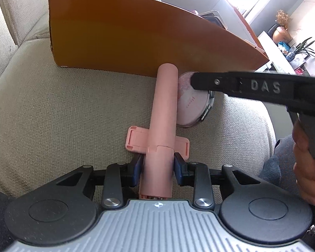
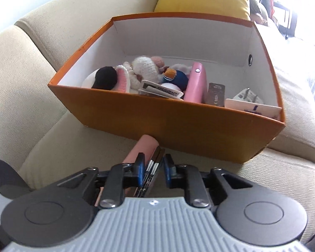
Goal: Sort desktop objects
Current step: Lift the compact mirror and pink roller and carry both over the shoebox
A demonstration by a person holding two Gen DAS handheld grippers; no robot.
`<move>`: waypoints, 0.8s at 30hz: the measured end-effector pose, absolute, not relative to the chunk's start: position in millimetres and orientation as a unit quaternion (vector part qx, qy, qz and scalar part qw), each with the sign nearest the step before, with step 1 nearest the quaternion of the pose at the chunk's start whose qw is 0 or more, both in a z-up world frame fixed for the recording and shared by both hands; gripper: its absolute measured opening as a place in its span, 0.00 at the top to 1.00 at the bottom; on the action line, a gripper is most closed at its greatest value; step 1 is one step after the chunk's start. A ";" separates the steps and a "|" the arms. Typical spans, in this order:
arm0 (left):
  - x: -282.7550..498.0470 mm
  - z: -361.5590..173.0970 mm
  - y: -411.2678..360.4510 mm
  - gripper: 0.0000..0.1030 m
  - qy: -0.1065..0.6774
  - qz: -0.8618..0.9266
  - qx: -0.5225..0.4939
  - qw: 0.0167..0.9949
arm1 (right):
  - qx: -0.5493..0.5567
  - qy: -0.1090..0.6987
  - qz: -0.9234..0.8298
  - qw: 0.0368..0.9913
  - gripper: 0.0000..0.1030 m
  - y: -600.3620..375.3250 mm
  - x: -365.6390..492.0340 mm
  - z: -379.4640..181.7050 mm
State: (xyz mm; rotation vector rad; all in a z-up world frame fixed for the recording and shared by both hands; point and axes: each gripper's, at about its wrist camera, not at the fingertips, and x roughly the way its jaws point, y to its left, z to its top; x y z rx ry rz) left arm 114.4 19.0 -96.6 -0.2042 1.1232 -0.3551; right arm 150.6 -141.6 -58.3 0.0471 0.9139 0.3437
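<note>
- The left claw (image 1: 157, 166) is clamped on a pink plastic tube with folding clip (image 1: 163, 113), lying on the beige sofa cushion (image 1: 63, 109).
- The right claw (image 2: 154, 168) grips a round pink compact (image 1: 191, 107) on edge, just before the orange cardboard box (image 2: 178, 121).

Black grippers (image 1: 157, 167), blue-padded jaws.

**Both tongs closed on a load**

The left tongs (image 1: 156, 166) point steeply downward, blue pads pressed against a pink tube (image 1: 162, 113). The right tongs (image 2: 153, 169), gripped by a hand (image 1: 308, 168), pinch a round compact (image 2: 152, 172) on edge.
</note>
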 end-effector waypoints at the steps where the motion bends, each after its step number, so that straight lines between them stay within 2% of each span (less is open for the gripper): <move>1: 109.9 -96.6 19.8 0.64 0.528 -0.165 -0.092 0.828 | 0.030 0.440 0.168 0.882 0.77 -142.8 152.7 -59.4; 3: 109.3 -94.4 18.1 0.52 0.526 -0.160 -0.081 0.832 | 0.036 0.448 0.168 0.877 0.76 -142.8 159.1 -64.3; 6: 108.0 -90.0 19.6 0.44 0.513 -0.151 -0.074 0.842 | 0.050 0.467 0.157 0.869 0.81 -145.2 166.8 -76.8; 10: 108.2 -91.3 22.7 0.44 0.507 -0.155 -0.086 0.843 | 0.081 0.464 0.158 0.868 0.86 -156.4 163.9 -74.9; 15: 109.6 -90.4 18.7 0.44 0.502 -0.167 -0.071 0.846 | 0.061 0.452 0.144 0.878 0.86 -171.7 150.4 -62.6; 24: 118.8 -94.2 -1.2 0.43 0.507 -0.160 -0.046 0.846 | 0.095 0.462 0.112 0.875 0.86 -214.7 130.8 -74.4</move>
